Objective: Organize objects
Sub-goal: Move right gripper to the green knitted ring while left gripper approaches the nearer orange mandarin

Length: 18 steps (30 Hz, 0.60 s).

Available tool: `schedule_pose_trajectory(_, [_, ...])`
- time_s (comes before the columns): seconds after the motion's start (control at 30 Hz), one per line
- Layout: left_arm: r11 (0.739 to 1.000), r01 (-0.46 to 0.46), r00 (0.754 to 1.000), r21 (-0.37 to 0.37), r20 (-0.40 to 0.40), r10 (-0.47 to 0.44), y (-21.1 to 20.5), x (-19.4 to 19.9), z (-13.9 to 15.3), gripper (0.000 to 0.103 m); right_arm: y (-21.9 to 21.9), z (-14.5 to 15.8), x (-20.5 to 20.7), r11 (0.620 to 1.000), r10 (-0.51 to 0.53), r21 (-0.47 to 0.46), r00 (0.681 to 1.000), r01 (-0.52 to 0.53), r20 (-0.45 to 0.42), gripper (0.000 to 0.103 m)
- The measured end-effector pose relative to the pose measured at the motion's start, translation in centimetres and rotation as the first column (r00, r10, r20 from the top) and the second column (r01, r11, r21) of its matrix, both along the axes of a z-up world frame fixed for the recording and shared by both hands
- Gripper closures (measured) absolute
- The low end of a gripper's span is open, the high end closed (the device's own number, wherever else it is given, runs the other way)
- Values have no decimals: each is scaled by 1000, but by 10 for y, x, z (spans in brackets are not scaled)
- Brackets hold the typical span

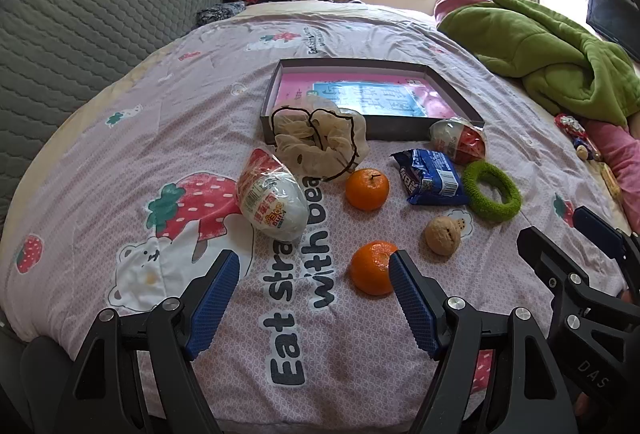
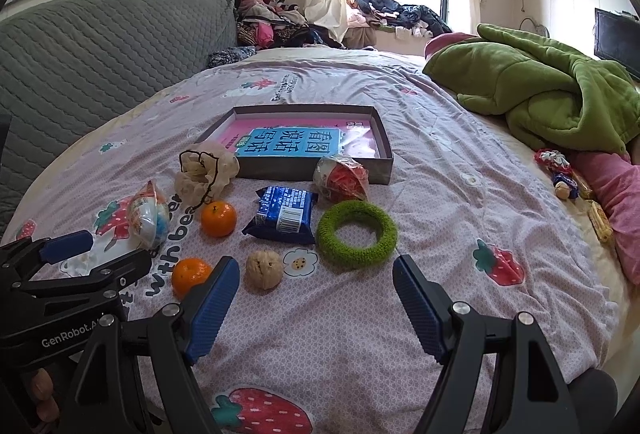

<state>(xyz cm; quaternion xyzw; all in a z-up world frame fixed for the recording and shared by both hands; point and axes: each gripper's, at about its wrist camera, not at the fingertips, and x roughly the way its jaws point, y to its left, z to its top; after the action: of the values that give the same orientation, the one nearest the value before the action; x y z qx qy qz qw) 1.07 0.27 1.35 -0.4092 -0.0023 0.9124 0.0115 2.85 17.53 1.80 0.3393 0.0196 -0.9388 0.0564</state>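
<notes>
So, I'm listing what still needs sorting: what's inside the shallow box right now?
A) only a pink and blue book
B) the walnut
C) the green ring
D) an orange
A: the box holds only the pink and blue book; the nearer orange, the farther orange, the green ring and the walnut all lie on the bedspread in front of it.

In front of one shallow box (image 1: 372, 127) on the bed lie two oranges (image 1: 367, 189), two wrapped toy eggs (image 1: 272, 199), one walnut (image 1: 442, 235), one blue snack packet (image 1: 430, 177), one green ring (image 1: 492, 189) and one beige scrunchie (image 1: 320, 141).
</notes>
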Motion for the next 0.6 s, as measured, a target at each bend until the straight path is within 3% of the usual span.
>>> schedule_pose_trajectory(0.6, [1000,-4,1000,3,15,4,0,0,-3,25,0,-2,-2,1000,3,4,1000,-3,16,25])
